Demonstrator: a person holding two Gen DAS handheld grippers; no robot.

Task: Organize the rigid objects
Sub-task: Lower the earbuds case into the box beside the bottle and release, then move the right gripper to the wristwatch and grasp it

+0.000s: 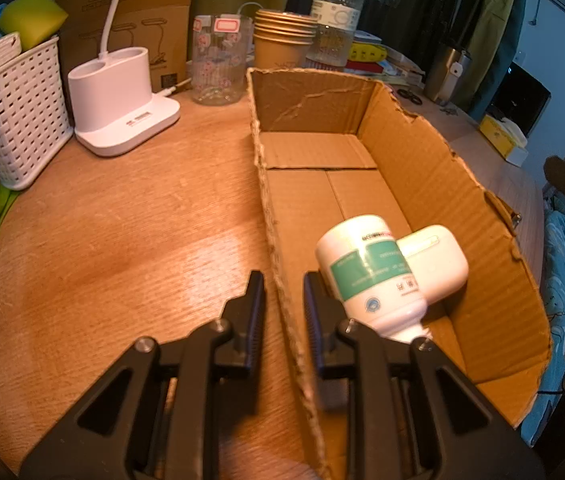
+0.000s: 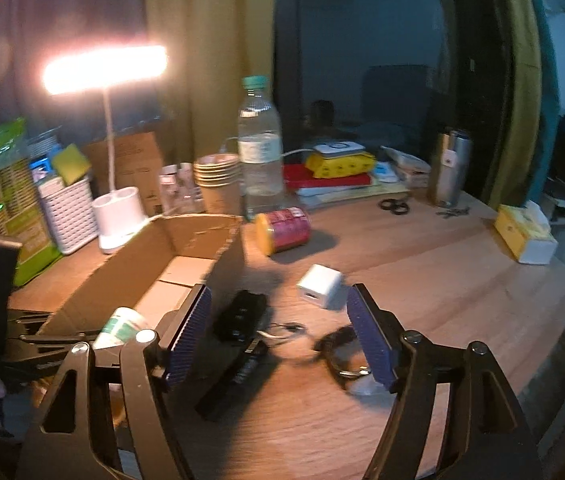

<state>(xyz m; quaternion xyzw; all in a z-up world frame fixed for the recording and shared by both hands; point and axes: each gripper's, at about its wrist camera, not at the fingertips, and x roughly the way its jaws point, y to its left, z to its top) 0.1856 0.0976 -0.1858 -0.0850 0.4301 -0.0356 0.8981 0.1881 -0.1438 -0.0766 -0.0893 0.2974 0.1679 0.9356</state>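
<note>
My left gripper (image 1: 282, 294) is shut on the near left wall of an open cardboard box (image 1: 422, 184). Inside the box lie a white bottle with a green label (image 1: 366, 272) and a white rounded case (image 1: 438, 264). My right gripper (image 2: 279, 294) is open with nothing between its fingers, hanging over the table to the right of the box (image 2: 186, 236). Below it lie a white charger cube (image 2: 320, 286), a flat black device (image 2: 240, 314), a black stick-shaped item (image 2: 234, 376) and a key ring (image 2: 338, 350). A red can with a yellow lid (image 2: 282, 230) lies on its side further back.
Behind the box stand a white lamp base (image 1: 122, 104), a white basket (image 1: 18, 120), a glass cup (image 1: 220, 64), stacked paper cups (image 1: 282, 40) and a water bottle (image 1: 336, 12). A steel flask (image 2: 448, 168), scissors (image 2: 394, 206) and a tissue box (image 2: 524, 234) are at the right.
</note>
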